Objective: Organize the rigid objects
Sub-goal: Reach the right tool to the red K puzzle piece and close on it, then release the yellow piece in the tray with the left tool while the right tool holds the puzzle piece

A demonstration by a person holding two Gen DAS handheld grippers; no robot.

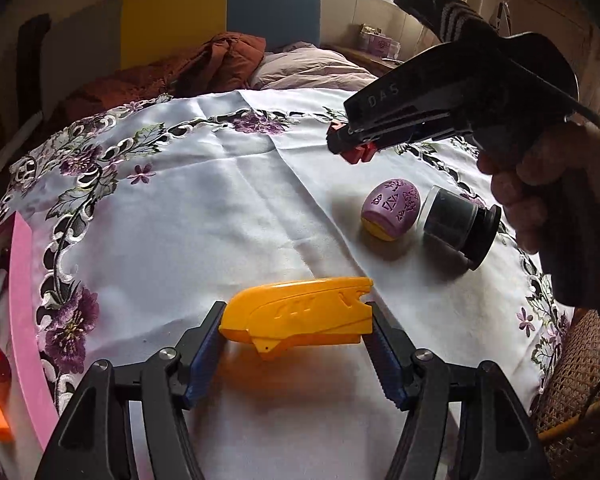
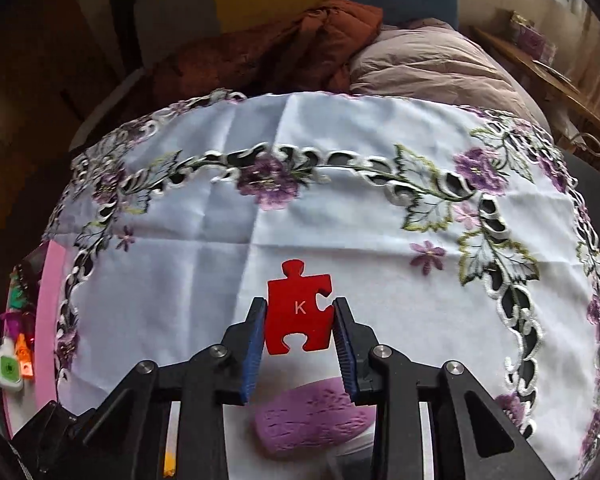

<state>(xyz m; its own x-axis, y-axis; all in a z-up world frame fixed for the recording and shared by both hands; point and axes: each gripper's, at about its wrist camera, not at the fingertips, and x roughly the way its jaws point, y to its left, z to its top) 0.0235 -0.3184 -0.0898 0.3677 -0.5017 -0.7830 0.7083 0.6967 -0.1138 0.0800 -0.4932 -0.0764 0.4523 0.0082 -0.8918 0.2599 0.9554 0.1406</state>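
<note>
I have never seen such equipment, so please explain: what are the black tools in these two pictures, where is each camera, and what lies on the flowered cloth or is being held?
No robot arm is here. A person holds a hand tool with two fingers in each hand, and a camera on each tool looks along its fingers. In the left tool's picture, the left gripper clamps a yellow plastic piece, and the right gripper shows at upper right. In the right tool's picture, that gripper clamps a red puzzle piece marked K. On the tablecloth lie a purple egg-shaped toy and a small dark jar on its side.
</note>
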